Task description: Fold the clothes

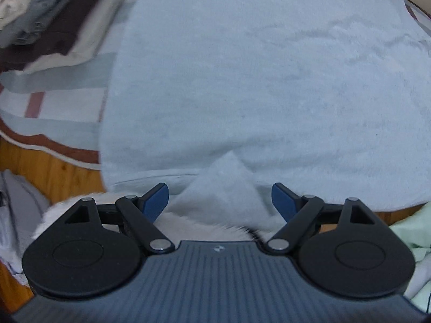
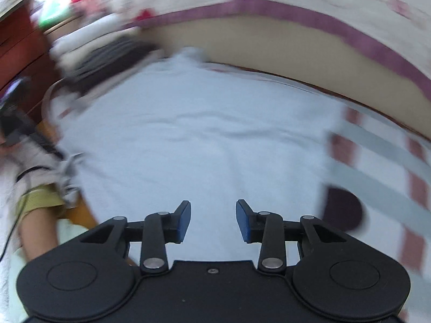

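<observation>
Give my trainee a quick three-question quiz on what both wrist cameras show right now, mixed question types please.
1. True or false: the left claw is shut on the light blue cloth.
2. Multiple choice: what lies between the open fingers of the left claw? A) a peaked corner of the light blue cloth B) a rolled sock C) a hanger
3. Short answer: which view shows a stack of folded clothes at its upper left, and is that stack touching the left claw?

Key
1. False: both claws stand open, the right claw too.
2. A.
3. The left wrist view; no, the stack lies apart from the claw.
</observation>
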`<state>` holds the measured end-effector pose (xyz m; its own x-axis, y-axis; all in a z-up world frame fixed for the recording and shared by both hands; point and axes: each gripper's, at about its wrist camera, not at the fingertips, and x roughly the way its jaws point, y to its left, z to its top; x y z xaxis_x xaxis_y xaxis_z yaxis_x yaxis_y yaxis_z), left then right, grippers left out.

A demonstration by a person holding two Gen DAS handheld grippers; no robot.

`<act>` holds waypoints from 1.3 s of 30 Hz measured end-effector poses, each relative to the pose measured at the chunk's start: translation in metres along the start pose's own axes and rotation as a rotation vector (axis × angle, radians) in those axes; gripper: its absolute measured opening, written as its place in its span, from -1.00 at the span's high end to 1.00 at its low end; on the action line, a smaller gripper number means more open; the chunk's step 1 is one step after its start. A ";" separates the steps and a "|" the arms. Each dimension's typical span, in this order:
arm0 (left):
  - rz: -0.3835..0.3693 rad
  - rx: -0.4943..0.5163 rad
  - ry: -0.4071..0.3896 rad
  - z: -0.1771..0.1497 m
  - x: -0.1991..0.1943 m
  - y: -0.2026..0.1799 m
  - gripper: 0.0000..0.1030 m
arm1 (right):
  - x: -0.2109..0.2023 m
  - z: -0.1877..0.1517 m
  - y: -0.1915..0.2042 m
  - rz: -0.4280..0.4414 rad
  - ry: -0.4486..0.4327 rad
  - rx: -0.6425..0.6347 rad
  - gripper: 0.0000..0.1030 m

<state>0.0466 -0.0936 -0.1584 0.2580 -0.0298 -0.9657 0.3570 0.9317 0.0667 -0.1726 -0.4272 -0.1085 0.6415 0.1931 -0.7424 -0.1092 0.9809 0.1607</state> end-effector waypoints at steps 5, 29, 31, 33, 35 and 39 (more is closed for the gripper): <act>-0.008 -0.015 0.060 0.003 0.011 0.006 -0.63 | 0.044 0.015 0.035 0.101 0.048 -0.117 0.19; 0.022 -0.081 -0.437 -0.018 -0.087 0.031 0.93 | 0.064 -0.025 0.045 0.221 0.124 -0.174 0.05; 0.039 -0.097 -0.508 -0.013 -0.096 0.031 0.93 | 0.061 -0.026 0.049 0.230 0.126 -0.212 0.02; 0.039 -0.113 -0.562 -0.007 -0.102 0.031 0.93 | 0.060 -0.028 0.052 0.241 0.130 -0.247 0.01; 0.031 -0.141 -0.589 0.001 -0.100 0.032 0.93 | 0.062 -0.028 0.055 0.234 0.146 -0.262 0.01; 0.031 -0.191 -0.642 0.020 -0.085 0.045 0.93 | 0.062 -0.031 0.061 0.210 0.163 -0.303 0.01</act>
<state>0.0589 -0.0569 -0.0678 0.7698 -0.1568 -0.6188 0.1914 0.9815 -0.0106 -0.1632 -0.3550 -0.1647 0.4549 0.3669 -0.8115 -0.4595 0.8772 0.1390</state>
